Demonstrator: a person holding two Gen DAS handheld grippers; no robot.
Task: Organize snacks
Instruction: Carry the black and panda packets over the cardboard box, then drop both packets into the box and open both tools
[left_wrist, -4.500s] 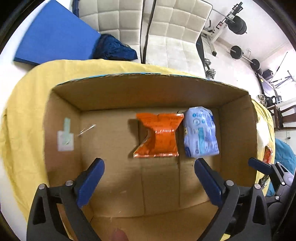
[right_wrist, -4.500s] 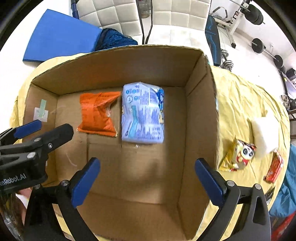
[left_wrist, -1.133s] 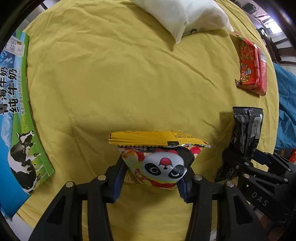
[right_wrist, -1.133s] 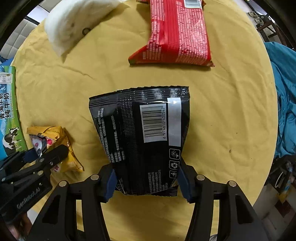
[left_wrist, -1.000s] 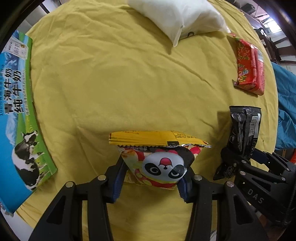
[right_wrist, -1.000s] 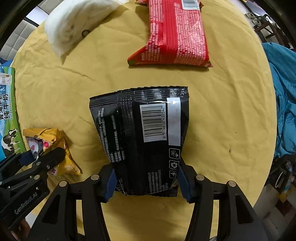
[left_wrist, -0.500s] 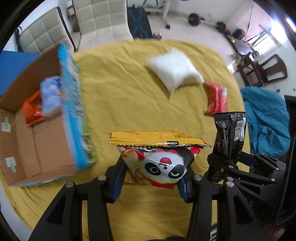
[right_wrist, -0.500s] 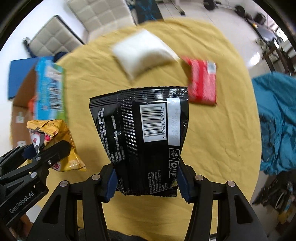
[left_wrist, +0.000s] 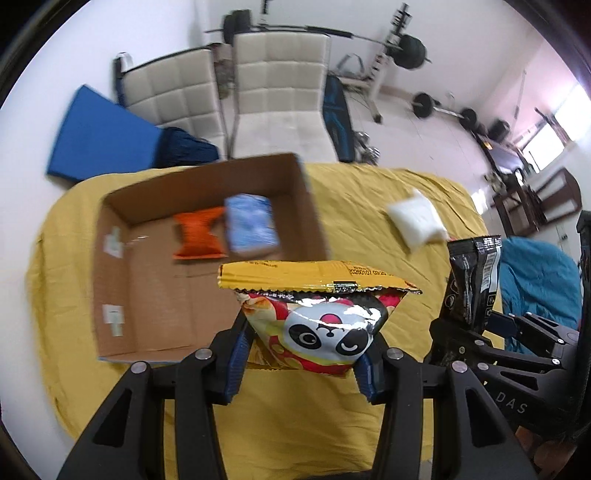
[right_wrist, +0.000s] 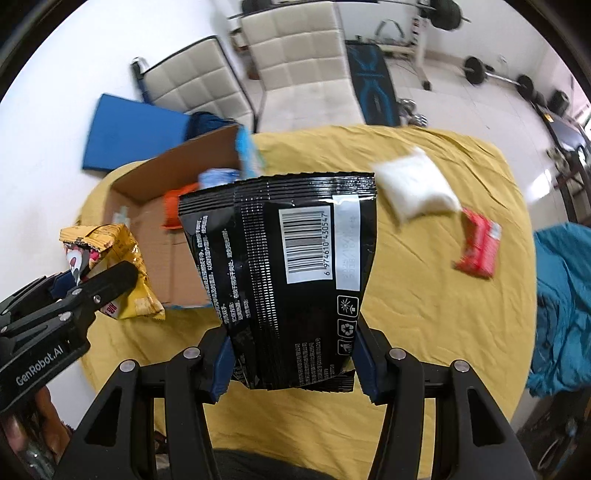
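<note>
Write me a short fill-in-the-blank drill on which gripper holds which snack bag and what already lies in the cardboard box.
1. The left gripper is shut on the yellow foil bag printed with a ____ face.
2. The right gripper is shut on the ____ plastic bag with the barcode.
3. In the open brown cardboard box, the orange packet lies beside a pale ____ packet.
4. Besides the white pillow-shaped pouch, a ____ packet lies on the yellow cloth.

Missing words: panda; black; blue; red

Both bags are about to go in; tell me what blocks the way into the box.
Nothing visible. The box is open-topped, its near floor bare; the orange bag and blue bag lie at the far end.
</note>
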